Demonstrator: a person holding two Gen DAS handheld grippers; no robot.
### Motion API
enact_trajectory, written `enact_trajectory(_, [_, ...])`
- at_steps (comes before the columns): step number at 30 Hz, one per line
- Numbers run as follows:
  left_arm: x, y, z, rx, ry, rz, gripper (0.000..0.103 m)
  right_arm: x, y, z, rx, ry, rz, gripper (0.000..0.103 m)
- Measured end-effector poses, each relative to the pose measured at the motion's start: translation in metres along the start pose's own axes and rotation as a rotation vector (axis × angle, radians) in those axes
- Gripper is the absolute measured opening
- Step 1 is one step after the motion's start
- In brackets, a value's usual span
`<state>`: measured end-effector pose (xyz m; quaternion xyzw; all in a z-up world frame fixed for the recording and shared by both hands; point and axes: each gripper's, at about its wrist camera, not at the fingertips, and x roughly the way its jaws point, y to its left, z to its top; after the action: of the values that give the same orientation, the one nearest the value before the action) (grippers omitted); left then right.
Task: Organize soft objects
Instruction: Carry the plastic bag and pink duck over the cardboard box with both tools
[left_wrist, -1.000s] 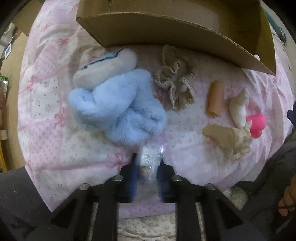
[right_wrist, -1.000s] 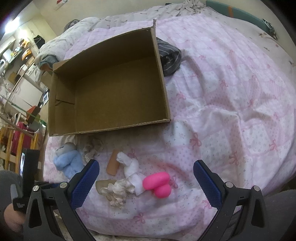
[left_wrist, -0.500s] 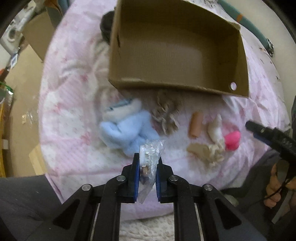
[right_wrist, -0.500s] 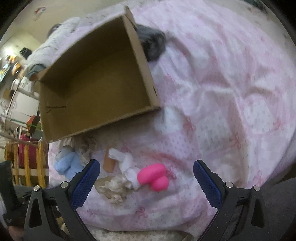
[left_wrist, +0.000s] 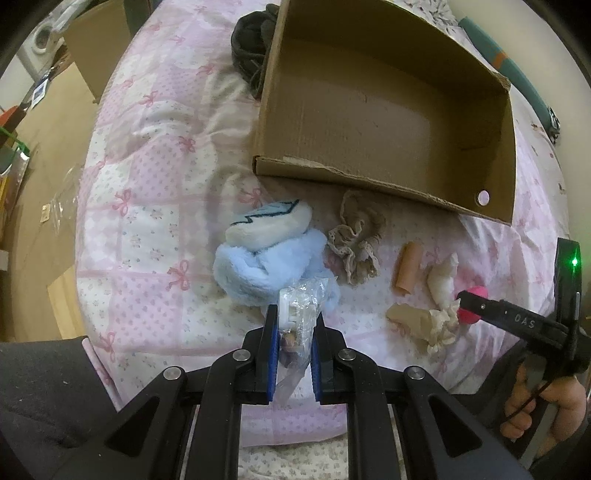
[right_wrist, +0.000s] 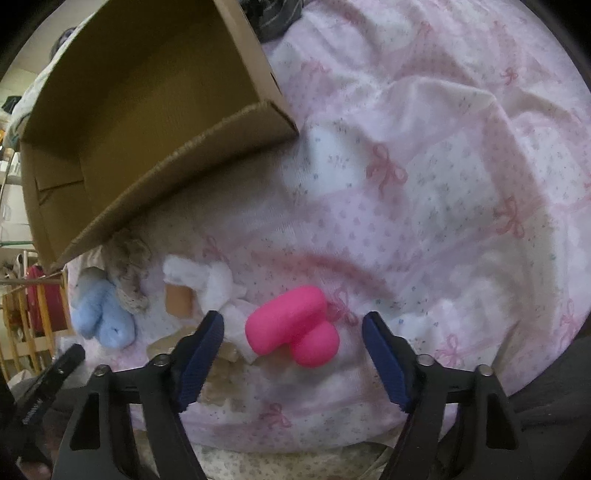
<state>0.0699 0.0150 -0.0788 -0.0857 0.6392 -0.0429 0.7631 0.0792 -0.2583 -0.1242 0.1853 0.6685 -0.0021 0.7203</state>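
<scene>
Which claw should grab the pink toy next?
Right. The right claw is open, its fingers either side of the pink toy on the quilt. The left claw is shut on a clear plastic packet, farther away.

The box (left_wrist: 388, 110) lies on the bed (left_wrist: 147, 206), w/ a dark cloth (left_wrist: 251, 55) behind its left corner. In front, left to right: plush toy (left_wrist: 266, 254), lace cloth (left_wrist: 354, 240), tube (left_wrist: 408, 271), socks (left_wrist: 439, 284), heart toy (right_wrist: 291, 326).

cardboard box (left_wrist: 388, 110) open-topped, interior bare, near wall (left_wrist: 354, 181) blocks low entry, soft items crowd the quilt (left_wrist: 147, 184) just below it, open quilt (right_wrist: 443, 166) right of pink toy (right_wrist: 291, 325)
</scene>
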Motion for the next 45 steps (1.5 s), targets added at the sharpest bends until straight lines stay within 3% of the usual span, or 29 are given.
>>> enact_trajectory(1, [0.000,0.000,0.000,-0.001,-0.002,0.000,0.013,0.002,0.001,0.000,0.001,0.006,0.007,0.059])
enact_trajectory(2, [-0.001,0.000,0.000,-0.001,-0.003,0.000,0.013,0.003,-0.001,-0.001,0.008,0.011,0.019,0.052])
enact_trajectory(9, [-0.005,0.003,0.000,-0.012,-0.018,0.004,0.013,-0.024,-0.001,-0.004,0.007,-0.118,0.085,0.052])
enact_trajectory(14, [-0.007,0.005,0.000,-0.025,-0.036,0.023,0.013,-0.029,0.009,-0.010,-0.046,-0.130,0.121,0.052])
enact_trajectory(32, [-0.043,0.004,0.003,-0.033,-0.220,0.110,0.013,-0.060,0.042,-0.021,-0.231,-0.262,0.159,0.052])
enact_trajectory(45, [-0.091,-0.010,0.053,-0.010,-0.361,0.083,0.013,-0.113,0.066,-0.005,-0.330,-0.399,0.240,0.052])
